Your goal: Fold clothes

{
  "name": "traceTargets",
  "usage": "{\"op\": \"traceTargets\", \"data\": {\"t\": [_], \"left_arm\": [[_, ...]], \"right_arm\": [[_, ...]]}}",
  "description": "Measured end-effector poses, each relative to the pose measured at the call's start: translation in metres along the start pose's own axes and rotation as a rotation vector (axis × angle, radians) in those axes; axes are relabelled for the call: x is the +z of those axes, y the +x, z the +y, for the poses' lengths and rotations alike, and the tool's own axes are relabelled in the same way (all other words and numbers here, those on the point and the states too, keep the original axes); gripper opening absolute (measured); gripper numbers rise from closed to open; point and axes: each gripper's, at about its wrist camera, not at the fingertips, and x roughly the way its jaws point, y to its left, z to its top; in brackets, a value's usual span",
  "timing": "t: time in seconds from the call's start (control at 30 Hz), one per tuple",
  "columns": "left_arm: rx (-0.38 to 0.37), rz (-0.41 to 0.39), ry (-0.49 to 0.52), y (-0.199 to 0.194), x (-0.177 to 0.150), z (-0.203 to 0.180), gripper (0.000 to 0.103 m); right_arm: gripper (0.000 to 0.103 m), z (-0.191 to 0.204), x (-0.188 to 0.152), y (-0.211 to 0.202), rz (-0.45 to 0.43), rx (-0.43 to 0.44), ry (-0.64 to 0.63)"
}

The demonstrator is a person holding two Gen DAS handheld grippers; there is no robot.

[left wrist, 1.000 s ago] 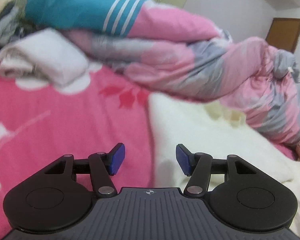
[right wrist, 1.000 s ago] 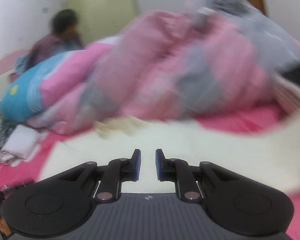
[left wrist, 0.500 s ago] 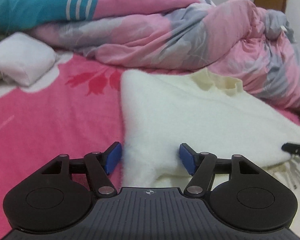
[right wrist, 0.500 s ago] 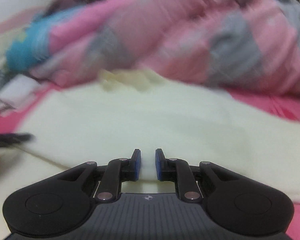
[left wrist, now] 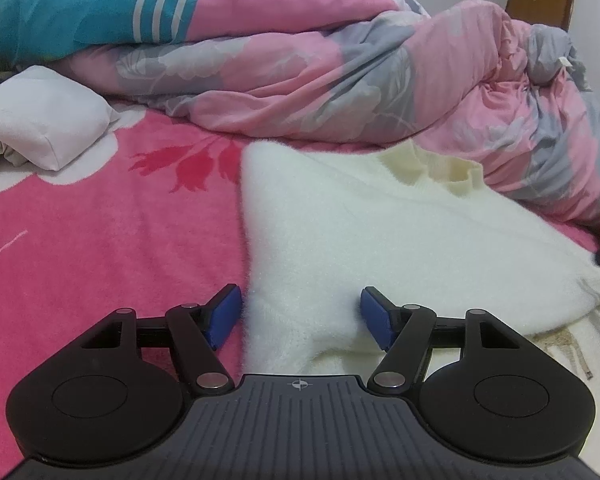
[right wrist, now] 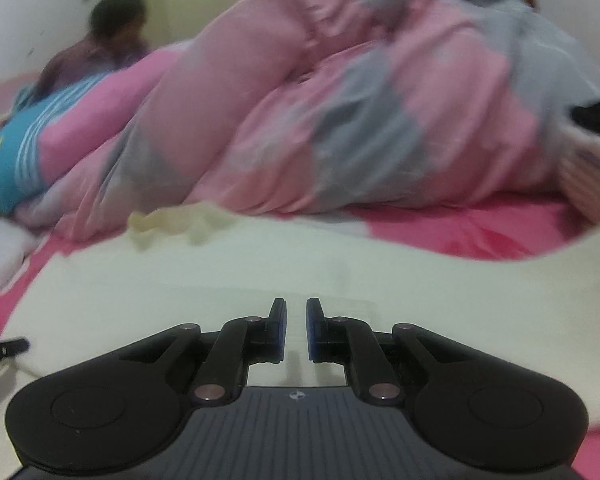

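Bed [left wrist: 80, 240] with pink floral sheet; pink-grey quilt [left wrist: 340, 80] heaped behind the cream fleece garment [left wrist: 380, 240], which lies flat on the sheet. Left tool [left wrist: 301, 312] — fingers wide apart, straddling the garment's near corner. Right tool [right wrist: 296, 330] — fingers nearly together over the garment, grip unclear.

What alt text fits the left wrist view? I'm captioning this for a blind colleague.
The open left gripper straddles a corner of a fluffy white garment spread on a pink floral bedsheet. Behind lie a rumpled pink and grey quilt and, at left, a folded white cloth.
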Motion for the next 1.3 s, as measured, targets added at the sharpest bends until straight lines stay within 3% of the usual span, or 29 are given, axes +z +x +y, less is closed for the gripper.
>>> {"op": "traceTargets", "data": {"t": [0.13, 0.17, 0.27, 0.37, 0.5, 0.63, 0.7, 0.83, 0.9, 1.07, 1.17, 1.3], "left_arm": [[-0.018, -0.033, 0.005, -0.008, 0.001, -0.002, 0.066], [-0.027, -0.041, 0.011, -0.011, 0.001, -0.003, 0.066], [-0.053, -0.066, 0.027, -0.018, 0.002, -0.007, 0.066], [-0.071, -0.065, 0.038, -0.022, 0.003, -0.011, 0.068], [-0.051, -0.062, 0.071, -0.025, 0.001, -0.018, 0.069], [-0.04, -0.125, 0.102, -0.037, -0.001, -0.026, 0.069], [-0.044, -0.148, 0.134, -0.041, -0.002, -0.031, 0.069], [-0.071, -0.088, 0.205, -0.029, -0.012, -0.043, 0.07], [-0.049, -0.036, 0.228, -0.017, -0.015, -0.046, 0.07], [-0.046, -0.024, 0.247, -0.016, -0.016, -0.047, 0.072], [-0.046, -0.017, 0.252, -0.016, -0.016, -0.047, 0.074], [-0.046, -0.041, 0.234, -0.027, -0.011, -0.049, 0.074]], "right_arm": [[0.006, -0.007, -0.004, 0.048, 0.089, -0.097, -0.012], [0.006, -0.018, -0.001, 0.052, 0.074, -0.093, 0.043], [0.009, -0.03, 0.013, 0.038, 0.021, -0.197, 0.118], [0.009, -0.014, 0.019, 0.017, -0.002, -0.154, 0.077], [0.01, 0.024, 0.008, 0.006, 0.012, -0.021, -0.013], [0.01, 0.05, -0.026, 0.033, 0.101, -0.032, -0.117], [0.011, 0.051, -0.034, 0.037, 0.073, -0.042, -0.13], [0.011, 0.06, -0.032, 0.038, 0.092, -0.074, -0.169], [0.011, 0.064, -0.032, 0.039, 0.099, -0.093, -0.189], [0.011, 0.075, -0.022, 0.029, 0.116, -0.126, -0.159], [0.011, 0.089, -0.019, 0.01, 0.081, -0.051, -0.135], [0.015, 0.101, -0.04, 0.02, 0.125, -0.053, -0.206]]}}
